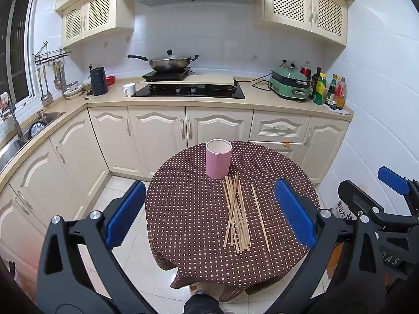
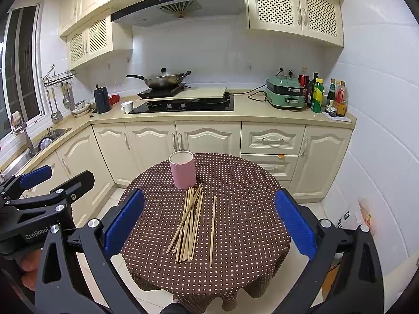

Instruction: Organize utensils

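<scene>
Nothing picked yet. Chopsticks [image 2: 189,225] lie loose just in front of the cup [image 2: 182,169], one apart. Left gripper [image 1: 209,214] and right gripper [image 2: 209,219] both wide, empty. Next, I'd say: descend, pinch one stick.

The table [image 1: 188,209] wears a dark brown cloth dotted all over with small white spots. Ahead of the left hand-held gripper [image 1: 209,209], whose pads [image 1: 125,213] are bright blue on black frames, stands a pale pink cylinder holder [image 1: 218,161] with a whitish inside. Between its pads lie light tan wooden chopsticks [image 1: 237,214]. The right hand-held gripper [image 2: 209,222] shows the same blue and black. Far beyond are cream cabinets [image 2: 162,138], a beige speckled counter [image 2: 262,112], white wall tiles [image 2: 209,55] and a mint green cooker [image 2: 285,94].
</scene>
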